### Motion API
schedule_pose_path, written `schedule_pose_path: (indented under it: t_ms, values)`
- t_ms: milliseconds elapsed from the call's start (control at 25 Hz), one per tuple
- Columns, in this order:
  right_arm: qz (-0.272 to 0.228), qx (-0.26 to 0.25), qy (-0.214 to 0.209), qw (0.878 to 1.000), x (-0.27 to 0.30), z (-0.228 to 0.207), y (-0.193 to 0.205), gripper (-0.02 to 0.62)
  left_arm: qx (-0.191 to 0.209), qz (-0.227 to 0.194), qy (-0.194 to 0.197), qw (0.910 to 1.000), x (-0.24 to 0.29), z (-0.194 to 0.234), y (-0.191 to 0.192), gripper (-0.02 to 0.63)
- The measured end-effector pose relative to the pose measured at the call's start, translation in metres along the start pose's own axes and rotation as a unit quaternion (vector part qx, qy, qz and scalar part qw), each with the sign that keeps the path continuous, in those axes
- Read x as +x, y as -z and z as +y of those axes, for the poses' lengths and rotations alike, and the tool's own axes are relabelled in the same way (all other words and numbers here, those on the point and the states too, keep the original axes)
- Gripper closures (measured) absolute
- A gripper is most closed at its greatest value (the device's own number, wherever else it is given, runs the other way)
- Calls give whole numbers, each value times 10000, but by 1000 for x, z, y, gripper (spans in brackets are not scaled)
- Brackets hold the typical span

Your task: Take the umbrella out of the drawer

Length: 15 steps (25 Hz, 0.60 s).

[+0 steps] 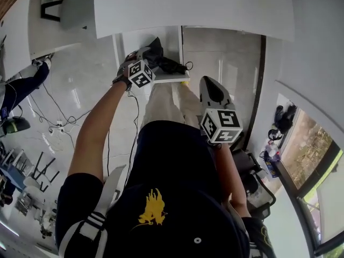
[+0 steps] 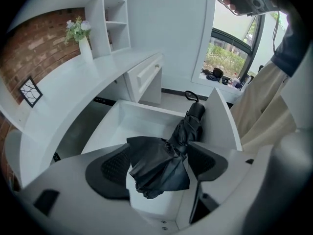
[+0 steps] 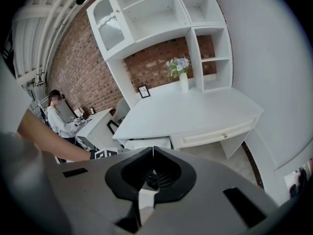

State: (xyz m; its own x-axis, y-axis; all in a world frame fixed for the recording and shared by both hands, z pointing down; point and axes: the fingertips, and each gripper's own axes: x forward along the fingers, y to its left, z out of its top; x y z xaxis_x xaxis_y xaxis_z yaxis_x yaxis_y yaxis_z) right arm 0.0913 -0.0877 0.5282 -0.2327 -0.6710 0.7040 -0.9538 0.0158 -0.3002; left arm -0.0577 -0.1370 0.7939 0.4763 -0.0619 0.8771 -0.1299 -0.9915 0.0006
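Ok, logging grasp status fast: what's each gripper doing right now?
Left gripper: jaws shut on the umbrella.
Right gripper: jaws shut, empty.

Left gripper view: the body of the left gripper covers the near end of the drawer. Its fingers mask the clamped sides of the umbrella. Contact between the umbrella's far end and the drawer wall cannot be determined. Window-sill items are too small to identify. Head view: the marker cube conceals the left fingers and part of the umbrella; the person's legs hide most of the drawer; the cap is cut off by the lower edge. Right gripper view: the right gripper blocks most of the drawer. A small dark shape behind its fingers cannot be identified
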Motion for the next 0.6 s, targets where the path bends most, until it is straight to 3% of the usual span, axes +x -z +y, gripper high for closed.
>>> schedule_pose_path:
  t_ms: [80,240,600]
  values:
    - [46,39,62,10000,1,-2,4,566,125,54,89,9999,10,-2,2,225]
    - [124,118,161,9997,2,-7,12,566,804,162,207,9964,28,-8,3,225]
    - [235,197,294,9991,9,-11,24,567,1770,638,752,9793,71,-30,20,225]
